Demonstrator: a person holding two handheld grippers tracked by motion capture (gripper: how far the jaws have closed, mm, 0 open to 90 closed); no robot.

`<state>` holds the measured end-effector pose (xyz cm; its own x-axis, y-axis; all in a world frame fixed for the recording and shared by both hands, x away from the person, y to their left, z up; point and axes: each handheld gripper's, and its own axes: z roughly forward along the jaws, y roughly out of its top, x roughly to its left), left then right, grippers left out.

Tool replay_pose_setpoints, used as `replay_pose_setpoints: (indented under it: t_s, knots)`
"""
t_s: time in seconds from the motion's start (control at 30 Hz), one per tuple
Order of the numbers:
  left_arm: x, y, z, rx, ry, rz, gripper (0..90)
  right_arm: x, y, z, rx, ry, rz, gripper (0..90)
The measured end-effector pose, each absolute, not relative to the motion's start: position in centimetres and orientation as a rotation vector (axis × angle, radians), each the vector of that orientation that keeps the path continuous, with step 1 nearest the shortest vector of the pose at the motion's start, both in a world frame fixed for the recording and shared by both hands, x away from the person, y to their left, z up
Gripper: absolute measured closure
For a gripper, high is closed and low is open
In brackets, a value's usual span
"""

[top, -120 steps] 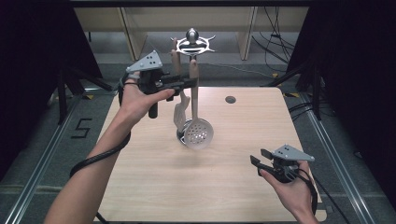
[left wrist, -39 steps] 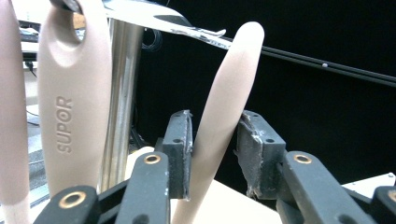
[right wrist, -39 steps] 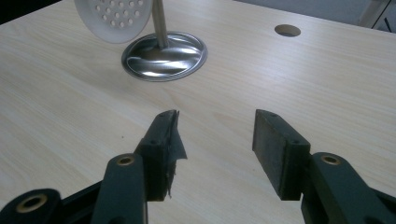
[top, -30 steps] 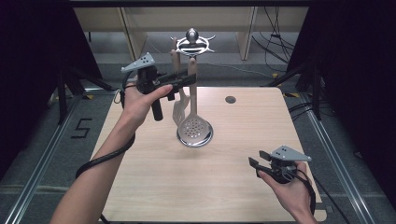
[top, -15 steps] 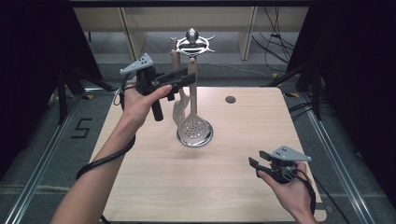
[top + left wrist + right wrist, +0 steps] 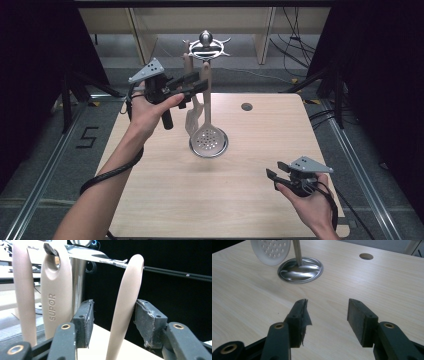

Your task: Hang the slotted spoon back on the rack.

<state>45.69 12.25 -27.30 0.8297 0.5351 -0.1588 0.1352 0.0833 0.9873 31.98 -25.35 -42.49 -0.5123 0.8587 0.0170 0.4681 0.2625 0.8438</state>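
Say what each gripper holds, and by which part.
Nothing is clamped. The left gripper is open, straddling a beige utensil handle with gaps on both sides. The right gripper is open over the table.

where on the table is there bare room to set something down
The tabletop is bare from the stand's round base to the near edge, left of the right gripper. Also bare: right of the base, around the cable hole. Crowded: by the hanging skimmer and left gripper.

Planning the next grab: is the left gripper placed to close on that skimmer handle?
Probably yes: the left gripper is open, its jaws either side of the handle, nothing between.
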Motion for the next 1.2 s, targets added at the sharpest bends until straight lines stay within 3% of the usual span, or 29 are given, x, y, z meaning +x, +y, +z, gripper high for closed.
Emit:
replay_pose_setpoints:
  t_s: [0.7, 1.2]
  knots:
    - [41.9, 13.5, -27.8, 1.515, 0.537, 0.48, 42.1, 32.0, -25.7, -42.3, 1.19, 2.08, 1.159, 50.1]
    - [37.6, 16.7, -31.3, 1.549, 0.586, 0.576, 39.9, 32.1, -25.8, -42.1, 1.203, 2.091, 1.165, 49.6]
